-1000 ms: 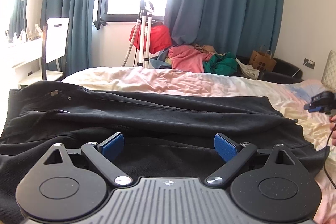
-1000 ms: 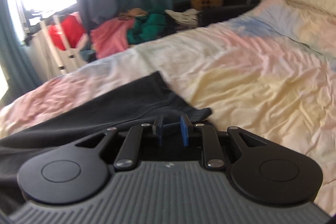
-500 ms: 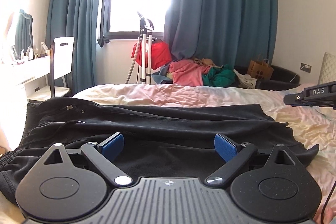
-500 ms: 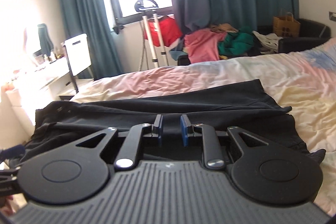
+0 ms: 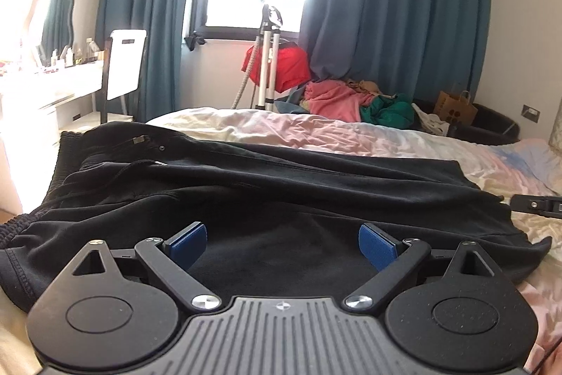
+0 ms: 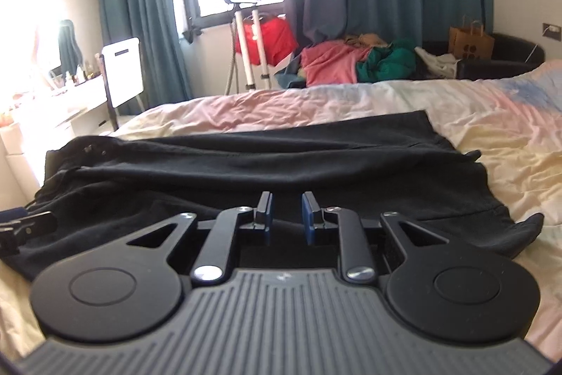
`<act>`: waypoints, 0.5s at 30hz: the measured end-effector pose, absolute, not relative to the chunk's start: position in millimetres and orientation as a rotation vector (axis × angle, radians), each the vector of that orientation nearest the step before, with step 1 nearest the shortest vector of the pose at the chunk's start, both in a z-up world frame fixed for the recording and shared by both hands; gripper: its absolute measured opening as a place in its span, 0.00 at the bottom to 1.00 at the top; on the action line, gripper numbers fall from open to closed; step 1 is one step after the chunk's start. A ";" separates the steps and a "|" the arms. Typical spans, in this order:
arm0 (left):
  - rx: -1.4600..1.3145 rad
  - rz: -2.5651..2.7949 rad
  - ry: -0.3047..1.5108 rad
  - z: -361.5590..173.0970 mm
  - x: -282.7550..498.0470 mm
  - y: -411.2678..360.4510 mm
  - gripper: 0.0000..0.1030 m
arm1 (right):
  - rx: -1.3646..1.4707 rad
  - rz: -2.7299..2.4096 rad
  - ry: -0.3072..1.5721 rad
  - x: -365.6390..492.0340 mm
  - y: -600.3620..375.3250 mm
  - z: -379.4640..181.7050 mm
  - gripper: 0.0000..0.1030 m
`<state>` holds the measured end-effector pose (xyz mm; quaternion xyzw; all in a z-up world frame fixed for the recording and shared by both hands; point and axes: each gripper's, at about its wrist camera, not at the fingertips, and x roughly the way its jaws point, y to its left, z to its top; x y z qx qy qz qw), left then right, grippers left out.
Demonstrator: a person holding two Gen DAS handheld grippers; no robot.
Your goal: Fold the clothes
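Left wrist view: a pair of black trousers [image 5: 281, 195] is seen spread lengthwise across the near part of the bed [image 5: 351, 136], waistband and drawcord to the left and leg hems to the right, an arrangement judged suitable for a fold made end to end. The left gripper [image 5: 281, 243] is held low over the near edge of the cloth with its jaws wide apart and nothing between the blue pads; no grasp is in hand. In the right wrist view the right gripper [image 6: 286, 217] is likewise held over the trousers [image 6: 267, 164], its jaws drawn close together but with a narrow gap, and no cloth is seen pinched between them. A heap of pink and green clothes [image 6: 354, 62] lies beyond the far side of the bed, untouched. Compared with a second ago, the right wrist view has swung from the hem end and the open bedding round to face the window, so that the whole garment is now framed; the left wrist view has shifted sideways, bringing the waistband further into sight. The jaw settings of both are unchanged, and the trousers are not seen to have been disturbed.
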<state>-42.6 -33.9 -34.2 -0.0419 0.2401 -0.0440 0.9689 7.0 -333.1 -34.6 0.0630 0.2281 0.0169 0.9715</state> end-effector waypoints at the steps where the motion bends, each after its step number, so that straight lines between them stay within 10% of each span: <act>1: -0.101 -0.076 0.500 -36.5 -40.9 -27.0 0.93 | 0.123 0.028 0.460 6.3 -333.6 -35.7 0.21; 8: -0.241 0.042 0.613 -45.8 -29.9 25.9 0.93 | 0.149 0.013 0.447 2.9 -343.6 -37.2 0.56; 15: -0.484 0.195 0.693 -32.2 -27.4 99.9 0.93 | 0.181 -0.007 0.451 1.8 -352.8 -38.1 0.57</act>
